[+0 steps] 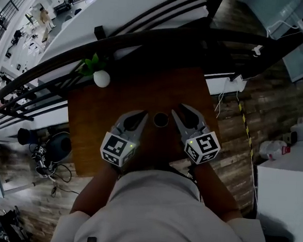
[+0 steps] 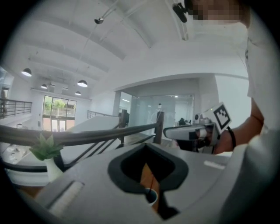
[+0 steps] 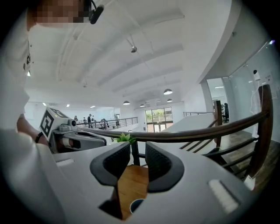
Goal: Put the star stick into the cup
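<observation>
Left gripper (image 1: 141, 114) clenched on nothing; right gripper (image 1: 182, 108) released, empty. They flank the cup (image 1: 161, 119) on the table (image 1: 105, 114). I read the star stick (image 2: 152, 183) as a thin line standing in it.

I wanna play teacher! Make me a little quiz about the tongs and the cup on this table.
1. True or false: the cup stands on the table between the left tongs and the right tongs.
2. What stands near the table's far left corner in the head view?
A. a white vase with a green plant
B. a red book
C. a banana
3. Fill in the missing word: in the right gripper view, the right tongs are ____, with nothing gripped between them.

Key: 1 true; 2 A; 3 open
</observation>
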Available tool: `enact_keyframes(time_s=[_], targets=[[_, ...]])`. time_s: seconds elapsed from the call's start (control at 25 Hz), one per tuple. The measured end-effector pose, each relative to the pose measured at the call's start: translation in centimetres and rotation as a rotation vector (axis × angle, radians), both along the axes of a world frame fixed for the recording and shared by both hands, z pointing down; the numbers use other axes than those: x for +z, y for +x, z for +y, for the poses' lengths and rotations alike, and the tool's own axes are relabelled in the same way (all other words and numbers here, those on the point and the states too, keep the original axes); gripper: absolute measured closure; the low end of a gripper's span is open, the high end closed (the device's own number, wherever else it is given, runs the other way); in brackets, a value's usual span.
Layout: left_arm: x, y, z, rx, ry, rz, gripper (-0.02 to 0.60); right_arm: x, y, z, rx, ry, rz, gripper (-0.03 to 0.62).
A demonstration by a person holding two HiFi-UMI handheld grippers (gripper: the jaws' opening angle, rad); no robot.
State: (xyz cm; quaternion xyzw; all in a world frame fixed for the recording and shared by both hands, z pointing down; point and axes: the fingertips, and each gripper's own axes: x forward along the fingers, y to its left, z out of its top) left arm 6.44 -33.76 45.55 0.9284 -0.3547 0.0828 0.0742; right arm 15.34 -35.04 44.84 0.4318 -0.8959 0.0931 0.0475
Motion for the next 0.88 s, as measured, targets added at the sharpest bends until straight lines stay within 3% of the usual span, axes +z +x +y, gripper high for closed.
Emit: enact_keyframes(time_s=[0.6,0.88], targets=[[-8.2,-1.9,3.9,0.074,0.127,0.015,0.58,-8.3,-5.0,5.0,-0.006,0.132,-0.048,0.556],[-9.6,-2.6,6.7,0.114,0.156,0.011,0.58,-9.9,-7.1,7.7,-0.004,0.169,-0.068,0.588]])
